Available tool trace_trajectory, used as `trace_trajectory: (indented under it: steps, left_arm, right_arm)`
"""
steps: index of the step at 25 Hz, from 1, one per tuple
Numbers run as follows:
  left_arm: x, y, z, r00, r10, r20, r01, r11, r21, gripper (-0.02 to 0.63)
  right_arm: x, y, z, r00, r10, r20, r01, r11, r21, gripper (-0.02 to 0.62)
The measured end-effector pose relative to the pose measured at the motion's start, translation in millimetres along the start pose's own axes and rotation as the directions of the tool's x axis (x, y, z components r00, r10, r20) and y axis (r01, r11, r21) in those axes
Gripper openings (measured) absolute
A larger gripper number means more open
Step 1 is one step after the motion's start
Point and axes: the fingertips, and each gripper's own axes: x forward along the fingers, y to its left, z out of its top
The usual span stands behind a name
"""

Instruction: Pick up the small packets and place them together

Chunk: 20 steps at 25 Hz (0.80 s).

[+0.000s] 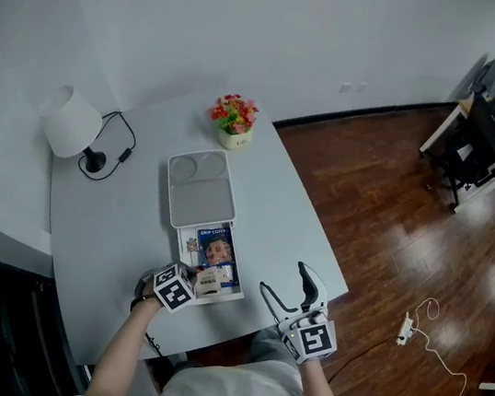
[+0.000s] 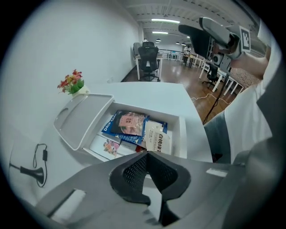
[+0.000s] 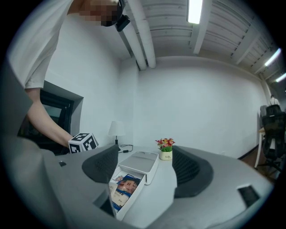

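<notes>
**Head view:** A person at a pale table point(image 1: 294, 200) works over an open white box point(image 1: 240, 283) with a claw in each hand. The left claw point(image 1: 196, 280) is at the box's near end, closed on a small white packet point(image 1: 208, 282), a flat cream sachet with dark print. The box also holds a blue packet point(image 1: 218, 248) showing a face, which lies flat, with smaller printed packets beside it. The lid point(image 1: 202, 193) lies open against the far end of the box with its inside facing up. The right claw point(image 1: 287, 288) is held at the table's near right edge, well apart from the box, with its jaws spread. A flower pot point(image 1: 233, 127) and a lamp point(image 1: 71, 123) stand farther back on the table.

**Left gripper view:** The jaws meet at their tips, pinching the lower edge of the small white packet. The packet stands tilted above the box's contents, its face printed with dark characters. Behind it the blue packet lies flat in the box with a pinkish picture on top. Small picture packets point(image 2: 109, 146) sit along the box's left side, and the open lid juts out to the left.

**Right gripper view:** The jaws stand wide apart, with nothing between the pads. Past them is the box, its lid open on the table and the blue packet showing inside. The flower pot and lamp are beyond it.
</notes>
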Motion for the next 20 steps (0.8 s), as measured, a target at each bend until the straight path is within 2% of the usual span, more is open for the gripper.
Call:
trace_trajectory:
  steps: [8,12,16,20]
  left_arm:
    - [-51,-7,7,0.986,0.093,0.138,-0.084,0.994,-0.074,0.006]
    - [-75,-7,11,0.969,0.128,0.210,-0.097,0.983,-0.155,0.006]
    - [-93,3,11,0.960,0.165,0.228,-0.128,0.977,-0.169,0.006]
    - [-103,23,18,0.951,0.198,0.236,-0.162,0.973,-0.164,0.006]
  right_arm:
    - [7,12,3,0.999,0.033,0.015,-0.034,0.999,0.011,0.374]
    - [12,18,11,0.998,0.053,0.031,-0.053,0.999,0.009,0.373]
    - [16,23,16,0.997,0.063,0.043,-0.064,0.998,0.010,0.373]
    - [21,25,16,0.995,0.088,0.042,-0.090,0.995,0.053,0.372]
